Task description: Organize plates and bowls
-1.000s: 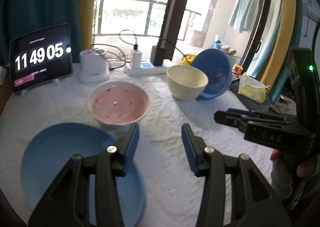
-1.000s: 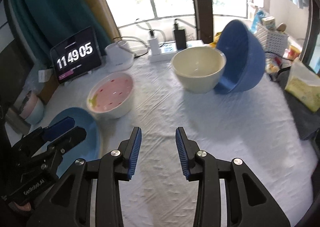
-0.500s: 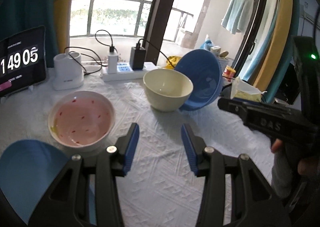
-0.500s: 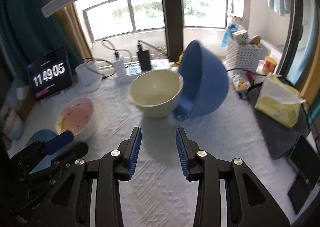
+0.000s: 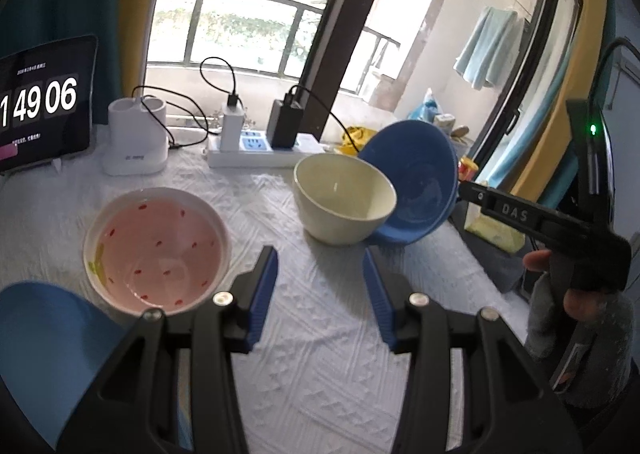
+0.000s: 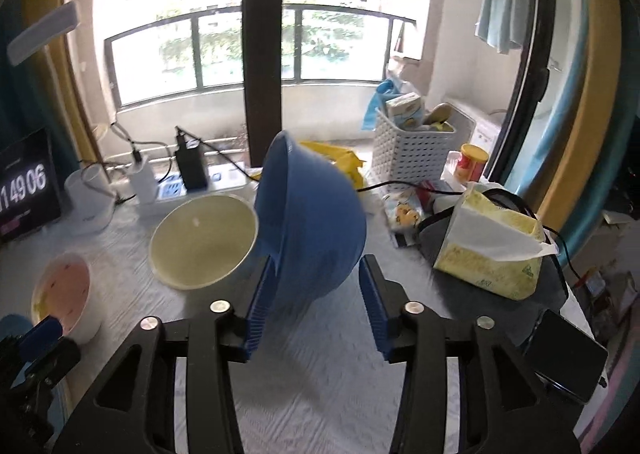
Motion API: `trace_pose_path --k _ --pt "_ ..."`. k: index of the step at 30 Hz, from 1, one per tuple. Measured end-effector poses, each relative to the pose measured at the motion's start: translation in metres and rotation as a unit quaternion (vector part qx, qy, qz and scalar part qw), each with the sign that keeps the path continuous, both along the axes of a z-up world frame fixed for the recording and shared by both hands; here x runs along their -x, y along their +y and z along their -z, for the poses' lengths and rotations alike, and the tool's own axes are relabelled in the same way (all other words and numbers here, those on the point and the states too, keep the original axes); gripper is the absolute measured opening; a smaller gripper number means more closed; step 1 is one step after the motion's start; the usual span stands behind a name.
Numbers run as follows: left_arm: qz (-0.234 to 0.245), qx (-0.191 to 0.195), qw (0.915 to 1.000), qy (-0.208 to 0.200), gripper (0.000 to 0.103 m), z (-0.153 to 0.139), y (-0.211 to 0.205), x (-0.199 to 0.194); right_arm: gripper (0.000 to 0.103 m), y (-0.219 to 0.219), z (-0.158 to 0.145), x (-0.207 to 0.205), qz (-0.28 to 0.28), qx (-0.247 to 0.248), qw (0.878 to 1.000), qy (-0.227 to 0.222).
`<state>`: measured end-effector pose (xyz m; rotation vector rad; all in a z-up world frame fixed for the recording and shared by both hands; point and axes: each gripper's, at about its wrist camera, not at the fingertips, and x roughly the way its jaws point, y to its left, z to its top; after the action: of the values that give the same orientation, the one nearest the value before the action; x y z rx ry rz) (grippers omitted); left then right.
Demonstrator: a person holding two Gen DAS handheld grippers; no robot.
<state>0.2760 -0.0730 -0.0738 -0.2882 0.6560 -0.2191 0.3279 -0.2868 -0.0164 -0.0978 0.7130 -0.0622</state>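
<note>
Right gripper (image 6: 314, 302) is spread wide and empty, its fingers bracketing the lower side of the blue bowl (image 6: 310, 221) without visible contact — judged a lining-up for a grasp. That bowl stands tipped on edge, propped against the cream bowl (image 6: 204, 240), hence the side-on approach. Left gripper (image 5: 318, 294) is likewise parted, holding nothing, above bare counter (image 5: 320, 374) between the pink bowl (image 5: 158, 250) and cream bowl — apparently on standby. A blue plate (image 5: 52, 350) lies at near left.

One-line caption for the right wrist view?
Open right gripper nears the tilted blue bowl leaning on the cream bowl.
</note>
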Motion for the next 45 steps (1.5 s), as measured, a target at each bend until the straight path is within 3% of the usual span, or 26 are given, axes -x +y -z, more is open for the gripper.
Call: trace_pose_path --k 12,18,27,31,32,33,34,39,45 --pt "-0.01 0.011 0.9997 0.018 0.046 0.007 0.003 -0.013 0.052 0.007 0.001 -0.022 0.025 0.046 0.998 -0.029" --pt "-0.01 0.013 0.9998 0.013 0.046 0.005 0.004 -0.013 0.052 0.015 -0.005 -0.025 0.013 0.037 0.998 -0.038" --pt "-0.018 0.019 0.9996 0.012 0.046 0.005 0.009 -0.016 0.055 0.015 0.01 -0.045 0.041 0.086 0.995 -0.033" --pt "-0.019 0.019 0.9995 0.013 0.046 0.006 0.01 -0.018 0.054 0.009 0.023 -0.055 0.036 0.077 0.996 -0.013" --pt "-0.02 0.018 0.9996 0.013 0.046 0.006 0.01 -0.018 0.051 0.007 0.026 -0.057 0.038 0.077 0.996 -0.011" --pt "-0.02 0.018 0.9996 0.013 0.046 0.007 0.009 -0.018 0.034 0.005 0.029 -0.058 0.034 0.072 0.997 -0.009" --pt "-0.02 0.017 0.9996 0.014 0.046 0.007 0.009 -0.019 0.028 0.004 0.031 -0.058 0.042 0.076 0.996 -0.005" --pt "-0.017 0.013 0.9996 0.018 0.047 0.01 0.006 -0.021 0.015 -0.015 0.03 -0.049 0.074 0.083 0.994 -0.026" --pt "-0.001 0.007 0.9998 0.019 0.047 0.009 -0.008 -0.02 0.012 -0.049 0.019 -0.033 0.101 0.064 0.992 -0.034"
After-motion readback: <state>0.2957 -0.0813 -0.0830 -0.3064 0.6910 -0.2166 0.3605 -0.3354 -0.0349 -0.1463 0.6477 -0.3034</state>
